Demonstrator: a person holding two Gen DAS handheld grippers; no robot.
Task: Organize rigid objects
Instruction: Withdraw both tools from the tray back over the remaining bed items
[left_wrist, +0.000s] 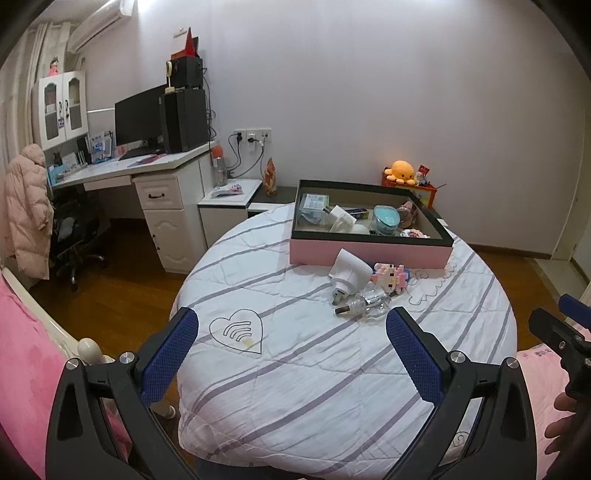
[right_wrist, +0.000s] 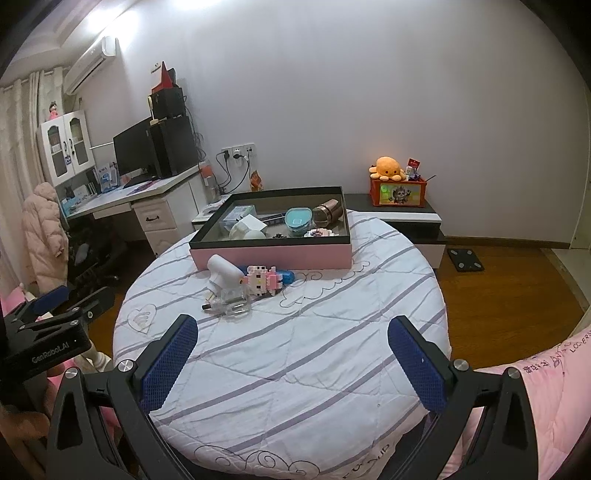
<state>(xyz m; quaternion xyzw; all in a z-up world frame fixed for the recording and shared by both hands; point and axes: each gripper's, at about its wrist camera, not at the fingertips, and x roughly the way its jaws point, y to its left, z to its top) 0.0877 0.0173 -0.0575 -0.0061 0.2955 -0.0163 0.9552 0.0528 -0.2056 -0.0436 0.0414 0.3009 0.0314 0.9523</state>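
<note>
- Left gripper (left_wrist: 291, 339) and right gripper (right_wrist: 291, 341): fingers spread wide, holding nothing.
- White plug (left_wrist: 349, 275), clear bottle (left_wrist: 371, 302), block figure (left_wrist: 391, 277) clustered before pink box (left_wrist: 369, 254), perhaps touching.

The pink box's (left_wrist: 369, 253) near wall hid the lower parts of its contents; small dark bits (right_wrist: 277, 235) inside were unidentifiable.
</note>
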